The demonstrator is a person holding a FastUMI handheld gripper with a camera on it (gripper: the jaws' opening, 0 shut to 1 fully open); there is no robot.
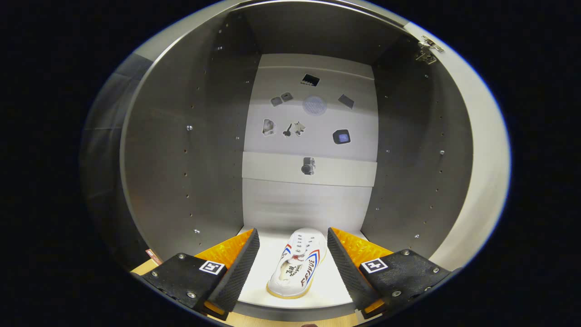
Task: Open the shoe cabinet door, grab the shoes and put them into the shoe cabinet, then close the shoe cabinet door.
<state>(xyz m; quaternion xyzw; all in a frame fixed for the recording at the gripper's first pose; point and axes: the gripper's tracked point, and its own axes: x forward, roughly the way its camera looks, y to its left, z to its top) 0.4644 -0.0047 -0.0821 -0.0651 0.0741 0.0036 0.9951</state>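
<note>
1. Shoe [298, 264]: a white sneaker with red and blue side stripes, sitting flat on the pale floor of the shoe cabinet [290, 204], just inside the front edge. It looks placed, not held.
2. Gripper [293, 261]: fingers spread wide, one on each side of the shoe, with a clear gap on both sides. Nothing is pinched. My read: you've let go and are straddling it.
3. Orientation: the shoe's long axis runs front to back, roughly in line with your fingers and tilted slightly right at the far end. The toe points into the cabinet; the heel opening faces you.
4. Why it sits there: toe-in near the front lip gives an easy drop without deep reach, and it appears to clear the door line. I can't confirm the clearance.
5. Cabinet: grey side walls with rows of shelf-pin holes and a pale back panel with small cutouts. A hinge [426, 49] at upper right suggests the door is swung open to that side.
6. Remaining, by my judgement: back straight out, then shut the door.
</note>
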